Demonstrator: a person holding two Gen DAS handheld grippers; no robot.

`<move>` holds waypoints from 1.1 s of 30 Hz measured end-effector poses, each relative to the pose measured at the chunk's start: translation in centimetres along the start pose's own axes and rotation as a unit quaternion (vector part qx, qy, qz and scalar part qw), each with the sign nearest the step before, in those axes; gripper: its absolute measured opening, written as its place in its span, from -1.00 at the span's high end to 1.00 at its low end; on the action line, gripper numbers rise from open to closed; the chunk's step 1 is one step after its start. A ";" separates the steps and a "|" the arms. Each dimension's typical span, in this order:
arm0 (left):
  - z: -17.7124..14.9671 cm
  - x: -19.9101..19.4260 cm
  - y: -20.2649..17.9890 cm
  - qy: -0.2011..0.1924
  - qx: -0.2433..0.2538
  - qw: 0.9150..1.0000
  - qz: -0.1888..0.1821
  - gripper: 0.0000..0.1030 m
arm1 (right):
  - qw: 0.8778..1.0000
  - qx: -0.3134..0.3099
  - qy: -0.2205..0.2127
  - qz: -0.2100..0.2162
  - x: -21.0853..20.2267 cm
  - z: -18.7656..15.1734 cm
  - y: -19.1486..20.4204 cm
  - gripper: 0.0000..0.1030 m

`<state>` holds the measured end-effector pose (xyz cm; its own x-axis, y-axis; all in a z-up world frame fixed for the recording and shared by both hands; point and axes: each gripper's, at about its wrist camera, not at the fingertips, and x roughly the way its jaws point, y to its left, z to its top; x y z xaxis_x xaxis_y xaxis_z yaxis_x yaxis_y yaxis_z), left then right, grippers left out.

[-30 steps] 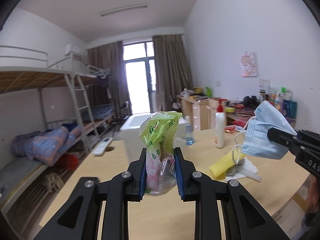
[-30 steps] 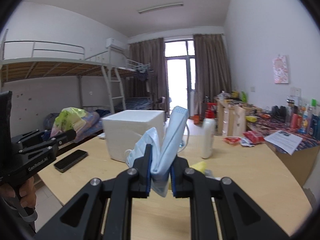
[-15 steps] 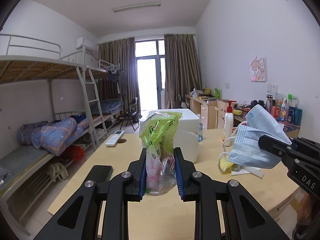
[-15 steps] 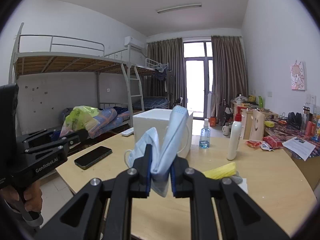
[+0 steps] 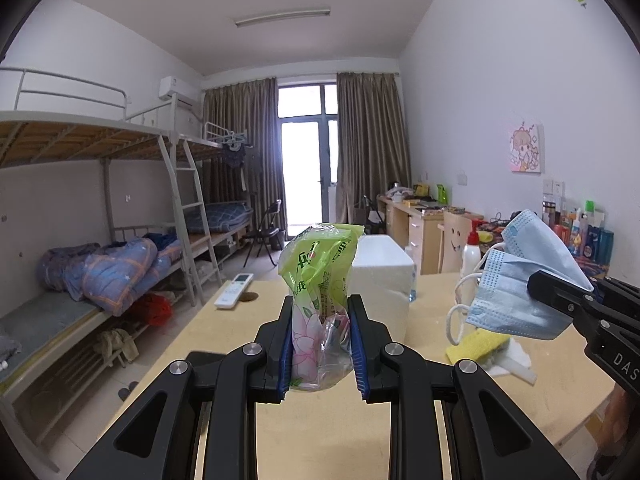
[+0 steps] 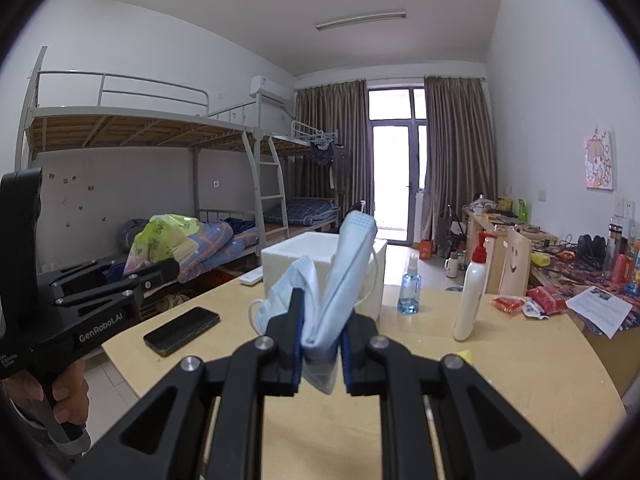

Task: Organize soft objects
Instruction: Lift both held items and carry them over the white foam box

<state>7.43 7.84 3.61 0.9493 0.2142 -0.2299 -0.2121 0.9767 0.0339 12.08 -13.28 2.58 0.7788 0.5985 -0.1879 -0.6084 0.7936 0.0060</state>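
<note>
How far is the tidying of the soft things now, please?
Nothing looks put away yet. In hand: the left gripper pinches a green plastic bag, and the right gripper pinches blue face masks, both lifted above the table. Left: set both down somewhere, perhaps in the white foam box, though its inside is not visible. A yellow sponge and white scraps lie on the table.

glossy crinkled plastic bag (image 5: 320,280), pleated matt cloth-like mask (image 6: 336,280), smooth pale wood table (image 6: 500,368).
</note>
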 end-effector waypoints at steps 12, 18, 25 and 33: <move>2.3 2.1 0.6 -0.008 -0.007 1.000 0.007 0.50 | 1.000 0.009 0.006 0.001 3.1 1.8 -0.5 0.64; 3.4 2.7 0.6 -0.013 -0.008 1.000 0.010 0.50 | 1.000 0.019 0.006 0.007 4.0 2.3 -0.6 0.64; 4.9 3.6 0.5 -0.012 -0.004 1.000 0.006 0.50 | 1.000 0.010 0.003 0.011 5.1 4.0 -0.7 0.64; 6.5 6.2 0.5 -0.003 -0.001 1.000 0.005 0.50 | 1.000 -0.008 -0.004 0.004 7.2 6.2 -1.0 0.64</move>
<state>14.73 9.74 8.54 0.9485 0.2238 -0.2242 -0.2218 0.9745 0.0345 19.26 -9.10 7.26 0.7755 0.6049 -0.1810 -0.6161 0.7876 -0.0075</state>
